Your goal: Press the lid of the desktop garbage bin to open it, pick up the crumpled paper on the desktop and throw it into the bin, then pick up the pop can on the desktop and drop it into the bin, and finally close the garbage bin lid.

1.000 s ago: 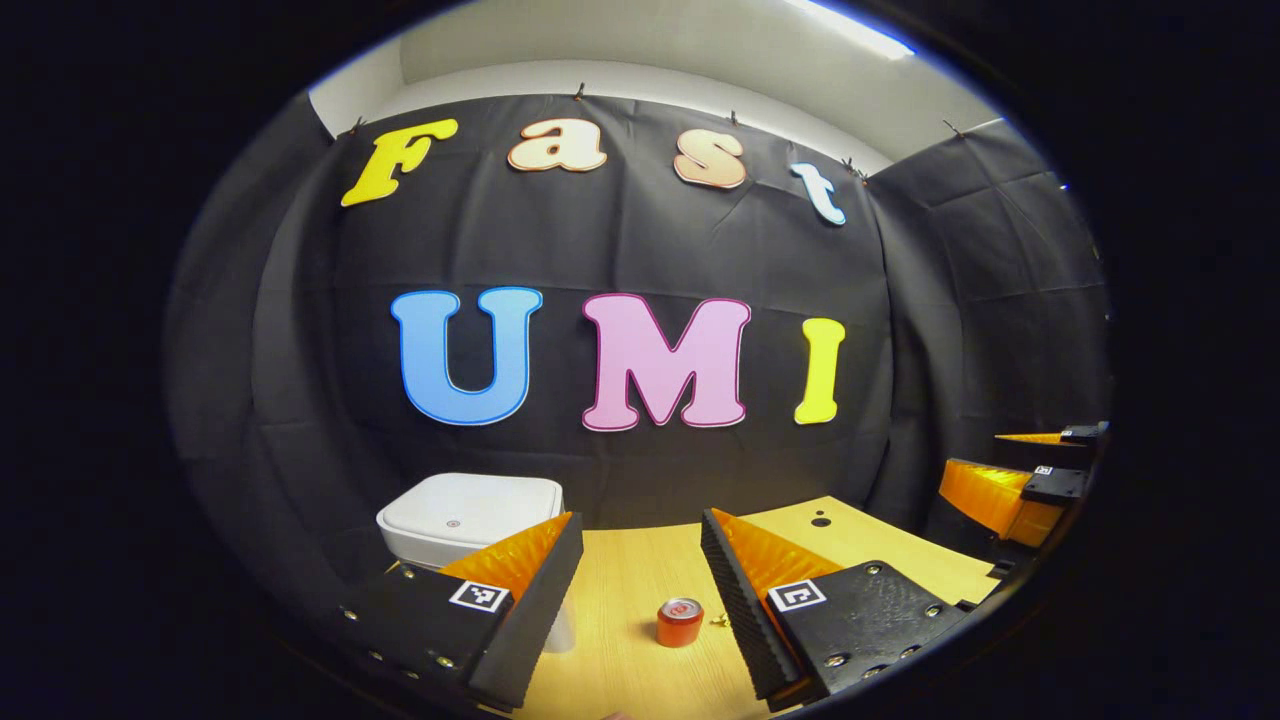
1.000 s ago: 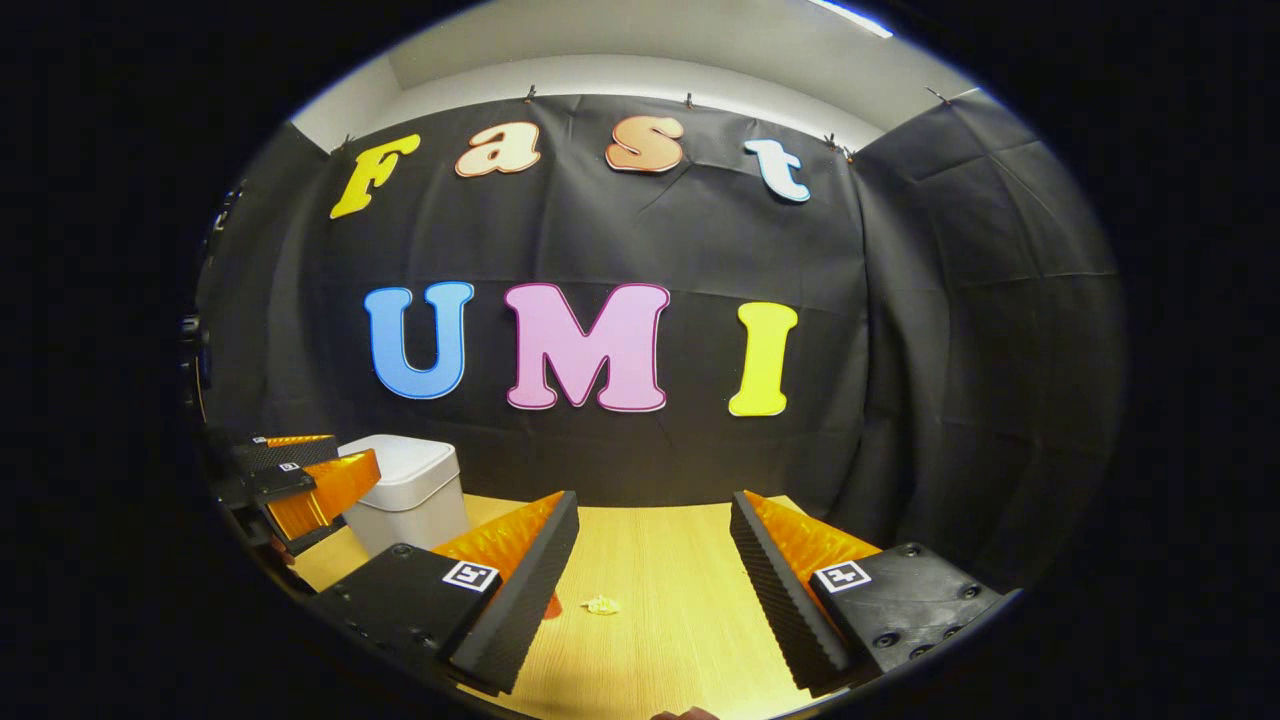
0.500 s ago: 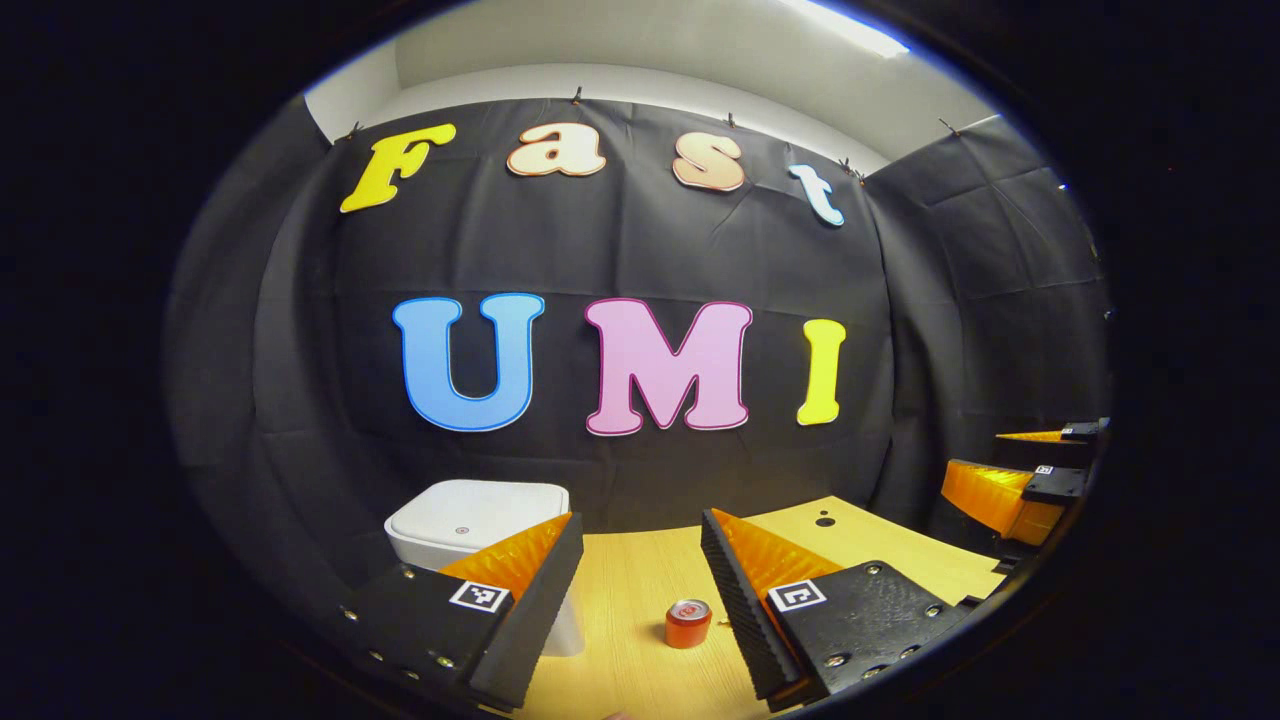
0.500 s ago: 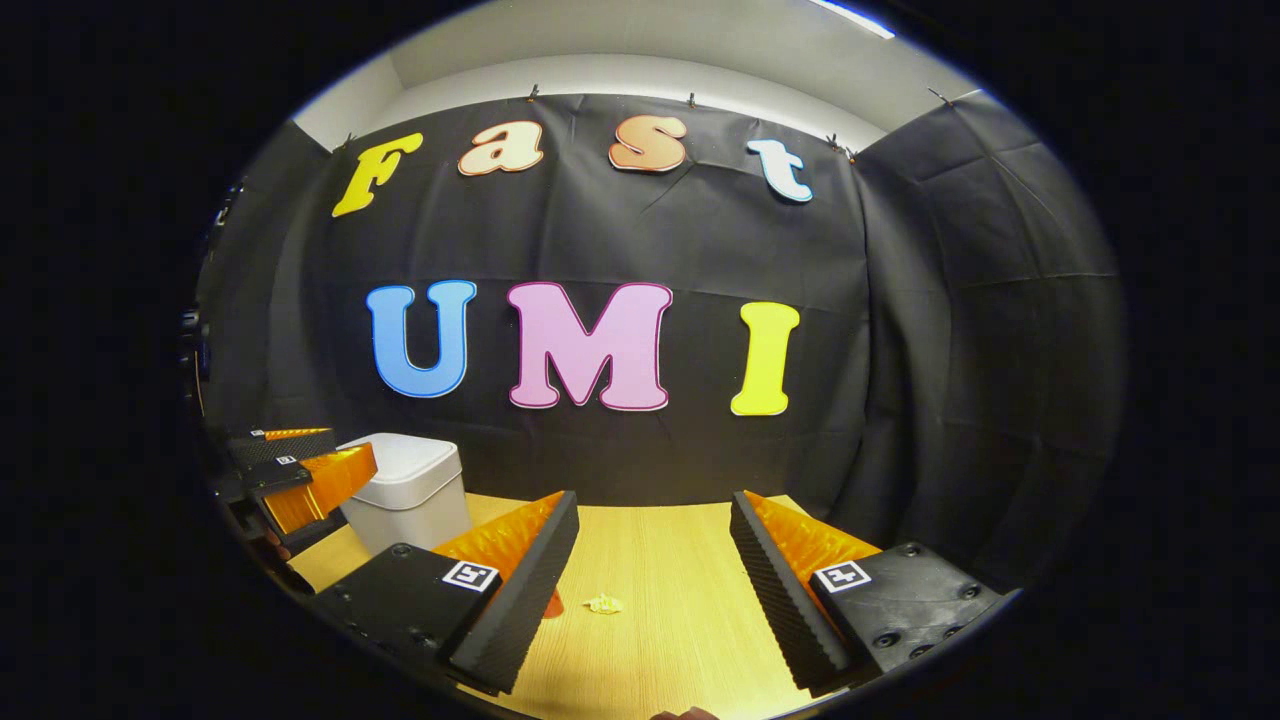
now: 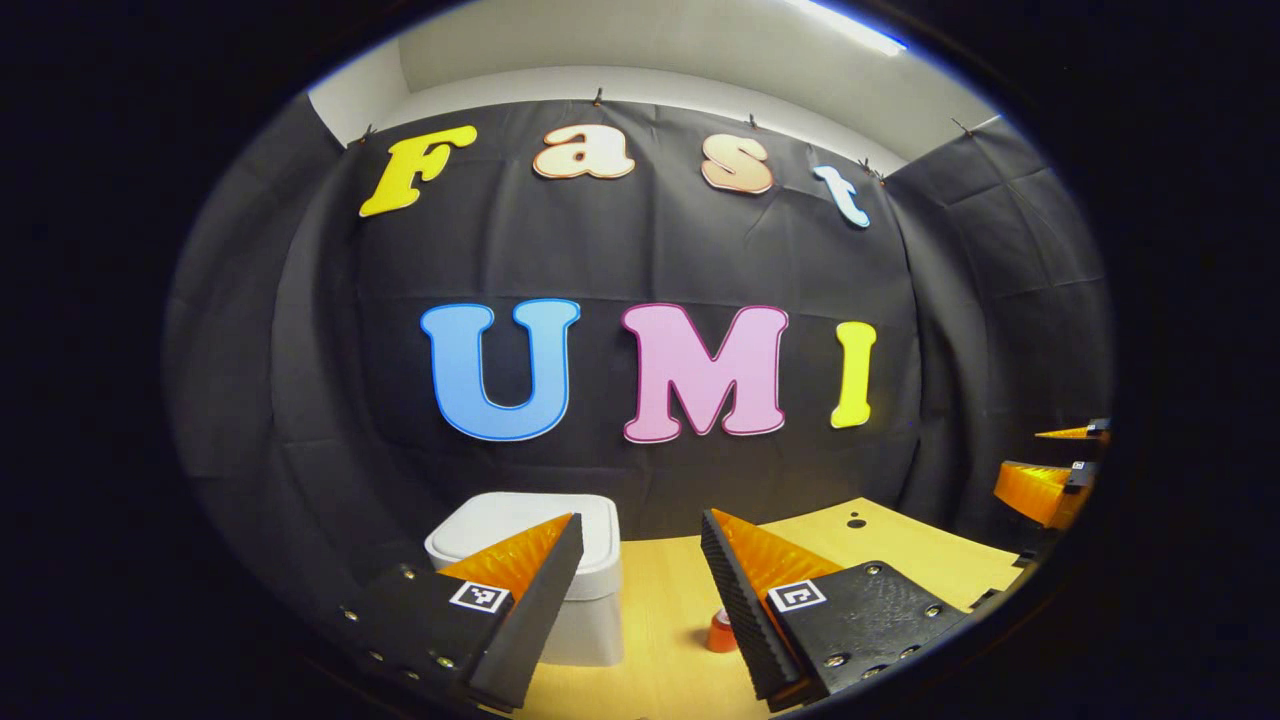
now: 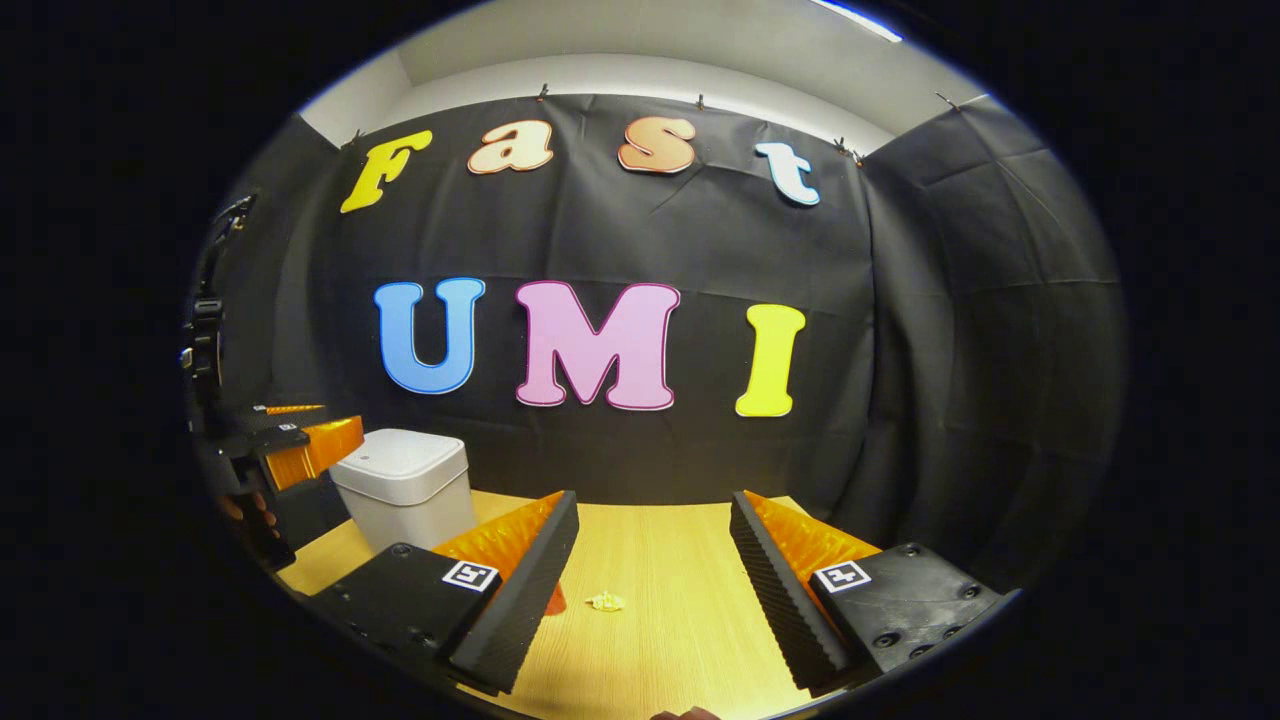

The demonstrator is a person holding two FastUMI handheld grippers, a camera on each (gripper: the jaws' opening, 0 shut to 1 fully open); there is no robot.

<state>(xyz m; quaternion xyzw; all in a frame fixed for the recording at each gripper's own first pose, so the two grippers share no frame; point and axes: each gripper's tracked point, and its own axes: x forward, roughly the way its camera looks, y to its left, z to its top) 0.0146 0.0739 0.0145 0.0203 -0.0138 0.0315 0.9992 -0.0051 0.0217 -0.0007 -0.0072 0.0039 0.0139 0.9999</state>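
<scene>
Wooden desktop [image 6: 660, 560], black cloth wall behind. White bin [image 6: 405, 485], lid down, far left; crumpled paper [image 6: 605, 602] mid-desk. Left gripper [image 5: 640, 530] and right gripper [image 6: 650, 510] both released, empty.

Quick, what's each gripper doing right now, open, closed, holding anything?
Left gripper: open, holding nothing, aimed near the bin.
Right gripper: open, holding nothing, above the desktop.

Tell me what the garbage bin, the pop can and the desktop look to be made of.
Garbage bin: likely plastic, white with a matte-to-satin finish; smooth moulded walls, rounded corners and a fitted lid. Pop can: probably metal, red-orange painted; mostly hidden behind a finger of the left gripper, so hedged. Desktop: wood or wood-look laminate, pale yellow, with fine straight grain lines and a low sheen.
</scene>
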